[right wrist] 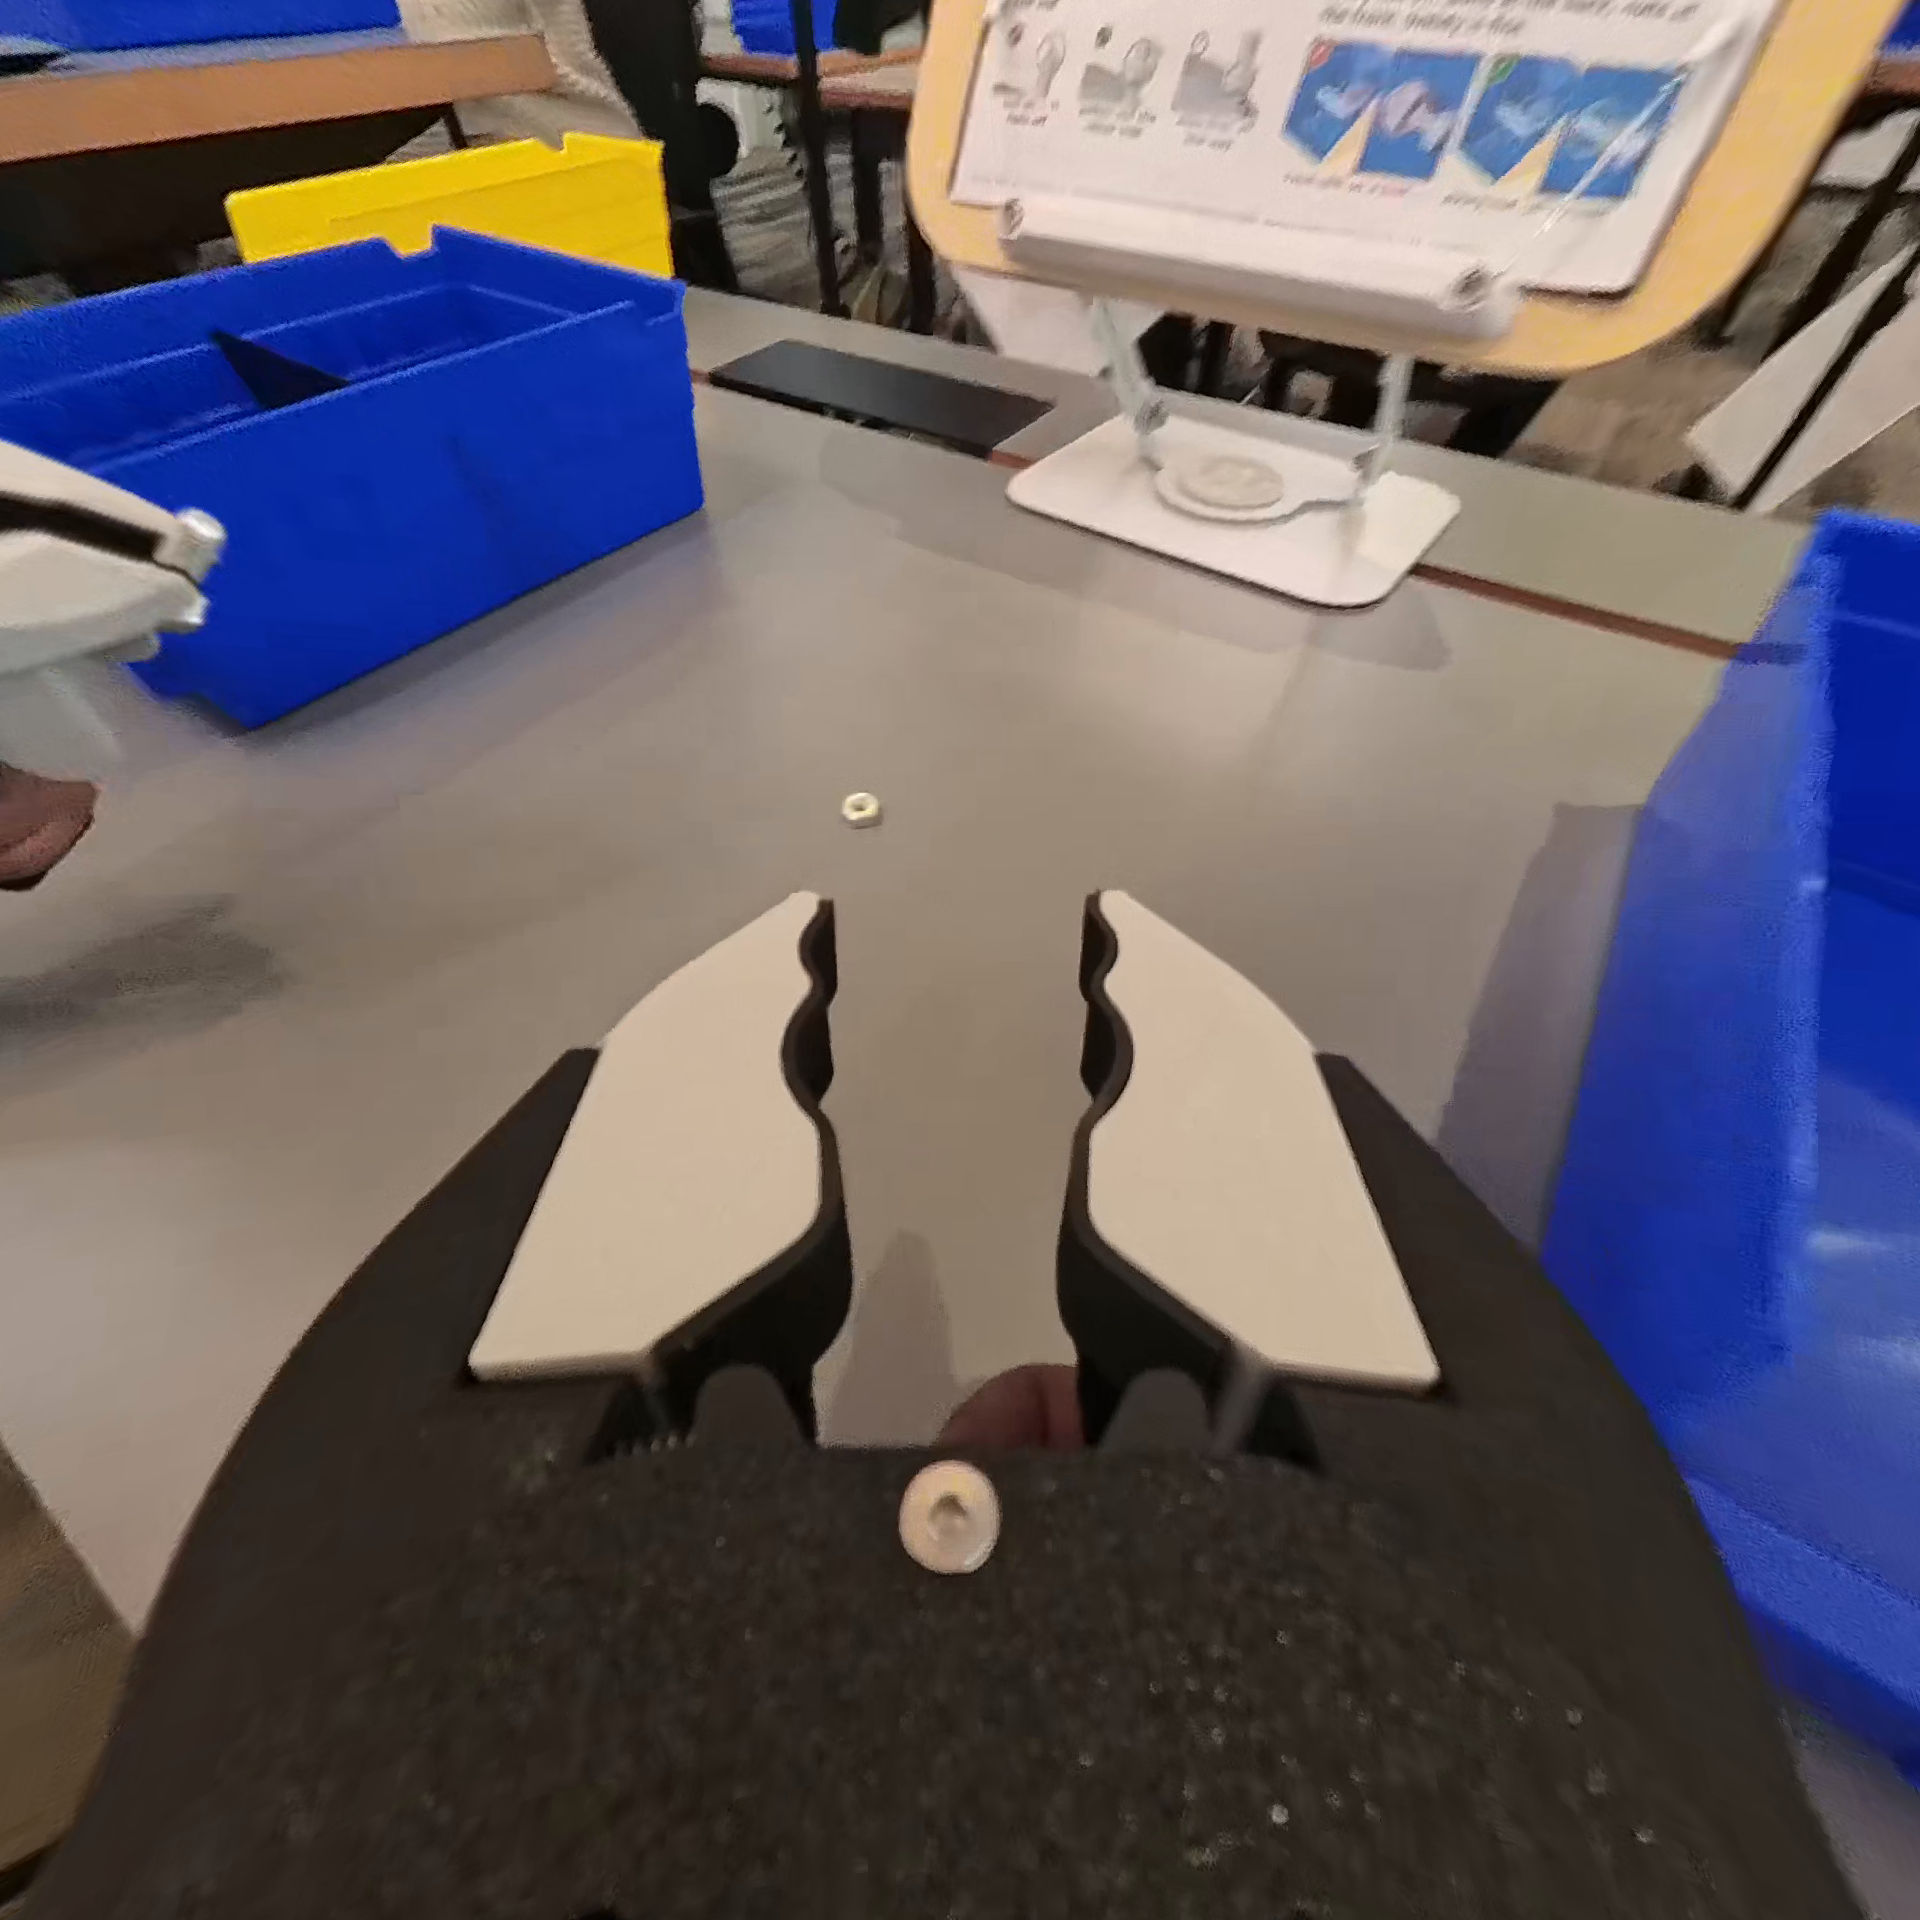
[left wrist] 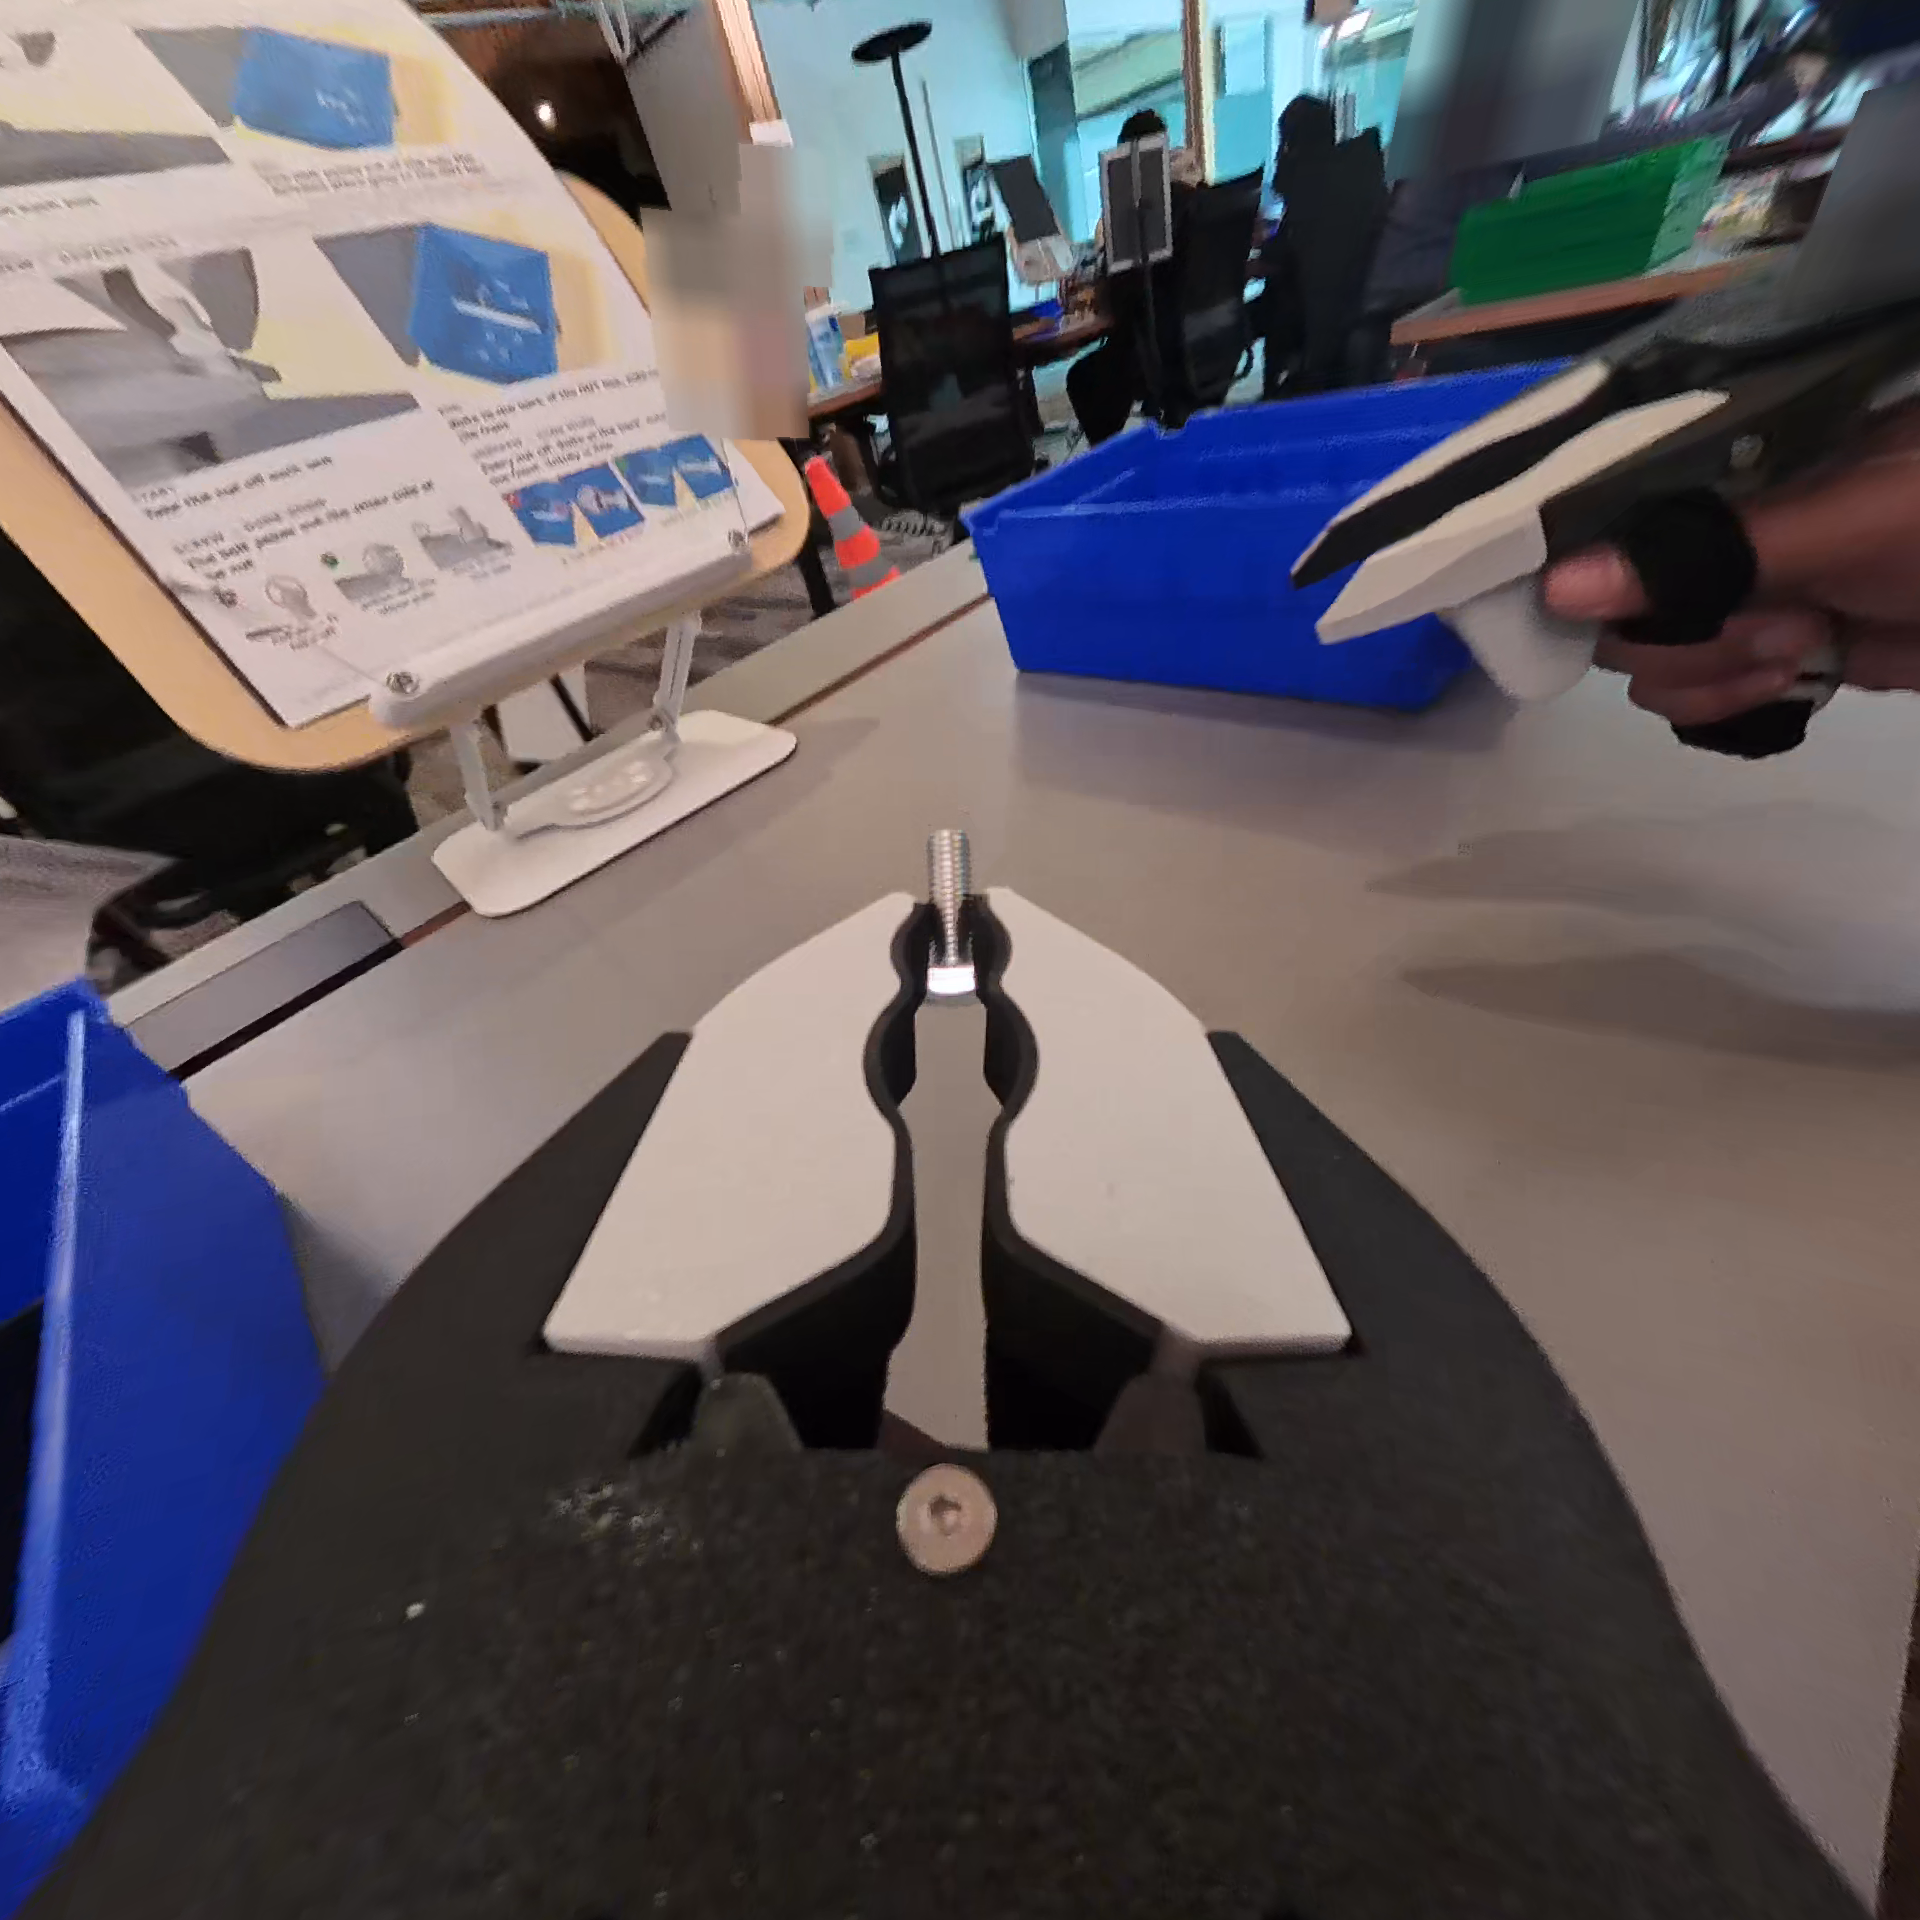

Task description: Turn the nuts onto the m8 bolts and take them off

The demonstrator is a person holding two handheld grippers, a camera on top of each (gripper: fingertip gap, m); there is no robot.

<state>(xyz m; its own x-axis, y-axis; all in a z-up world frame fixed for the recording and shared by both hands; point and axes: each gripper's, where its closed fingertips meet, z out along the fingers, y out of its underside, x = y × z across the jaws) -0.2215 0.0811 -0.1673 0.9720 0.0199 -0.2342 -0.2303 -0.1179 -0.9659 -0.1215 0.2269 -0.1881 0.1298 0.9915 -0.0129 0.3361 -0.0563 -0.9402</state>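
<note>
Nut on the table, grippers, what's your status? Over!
Left gripper shut on bolt, threads bare. Right gripper open, empty. Nut loose on table, just ahead of right gripper. Nothing between them.

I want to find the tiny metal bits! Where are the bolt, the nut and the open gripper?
bolt (left wrist: 947, 914): left wrist view, on its threaded shank.
nut (right wrist: 861, 808): right wrist view, on its top face.
right gripper (right wrist: 958, 906): right wrist view, between its fingertips.

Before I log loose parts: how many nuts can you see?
1. The nut lies flat on the grey table, ahead of the open right gripper. More could be hidden inside the blue bins.
</note>
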